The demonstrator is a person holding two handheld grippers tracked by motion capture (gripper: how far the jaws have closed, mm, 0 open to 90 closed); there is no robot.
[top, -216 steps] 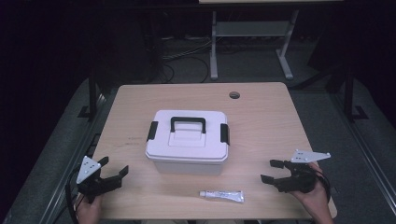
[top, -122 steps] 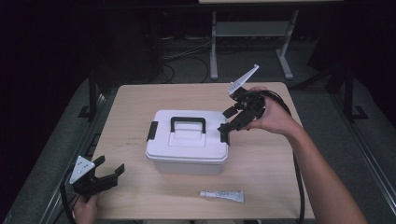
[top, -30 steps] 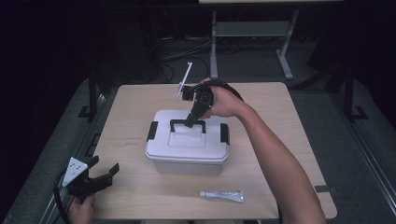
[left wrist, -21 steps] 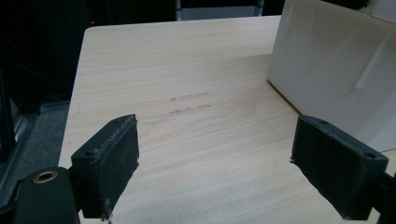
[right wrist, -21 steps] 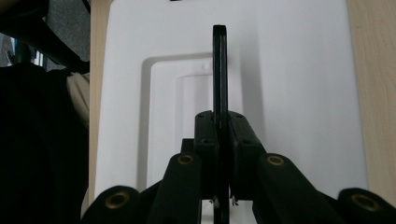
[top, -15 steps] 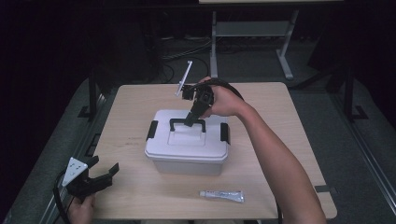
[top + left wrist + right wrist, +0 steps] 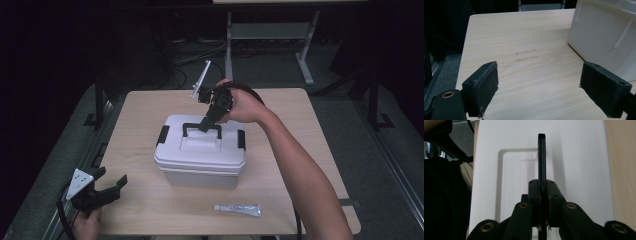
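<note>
Jaws of your right gripper (image 7: pixel 206 124) are pinched tight on the thin black handle (image 7: pixel 541 157) of the white plastic box (image 7: pixel 200 162), their matte black pads flat against both faces of the strap, which stands on edge above a rectangular recess moulded into the smooth lid. That box sits near the middle of the pale wood-grain desk (image 7: pixel 145 115), boxy with rounded corners and dark latches at each end. Your left gripper (image 7: pixel 97 192) rests at the near left corner of the desk with its jaws spread wide and nothing between them; in the left gripper view its pads (image 7: pixel 485 86) look rough and felt-like. A small silvery tube (image 7: pixel 238 209) lies flat near the front edge, well apart from both grippers.
</note>
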